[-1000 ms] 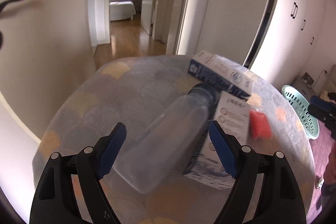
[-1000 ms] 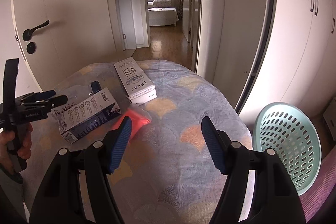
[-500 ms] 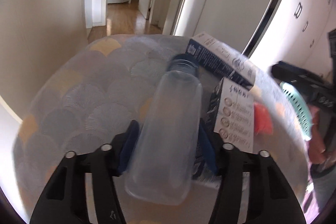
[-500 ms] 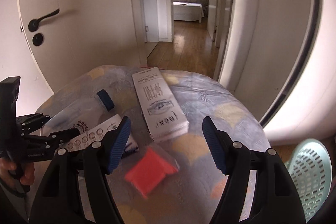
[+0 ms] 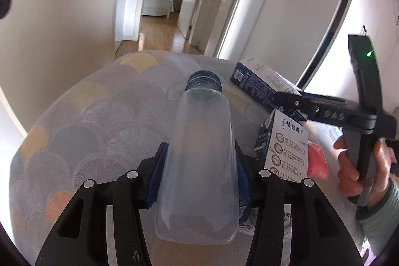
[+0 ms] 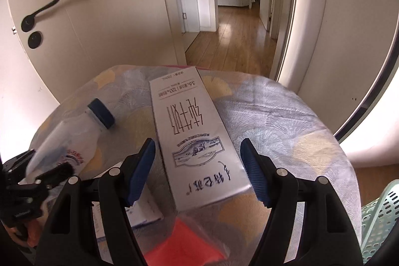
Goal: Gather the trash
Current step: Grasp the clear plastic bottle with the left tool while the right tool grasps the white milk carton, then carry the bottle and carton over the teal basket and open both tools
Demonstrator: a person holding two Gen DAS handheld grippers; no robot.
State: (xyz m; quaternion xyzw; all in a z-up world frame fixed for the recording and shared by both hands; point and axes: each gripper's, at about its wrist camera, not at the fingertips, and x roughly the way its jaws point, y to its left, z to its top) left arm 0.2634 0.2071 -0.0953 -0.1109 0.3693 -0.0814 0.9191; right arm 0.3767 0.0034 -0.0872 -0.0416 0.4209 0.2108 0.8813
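Left gripper [image 5: 199, 181] is closing, pads pressing a clear plastic bottle [image 5: 199, 153] lying on the patterned cloth [image 5: 87, 121]. Right gripper [image 6: 198, 166] is hanging open over a flat white carton [image 6: 194, 138] near the far edge; mesh basket [image 6: 379, 223] sitting right.

The blue pads of the left tongs [image 5: 199, 178] were mostly hidden behind the clear bottle [image 5: 198, 161]. The red packet [image 6: 182, 246] and the green basket [image 6: 379, 223] were cut off by the right wrist view's edge. The second carton [image 6: 142, 211] was largely covered by the right tongs [image 6: 197, 171].
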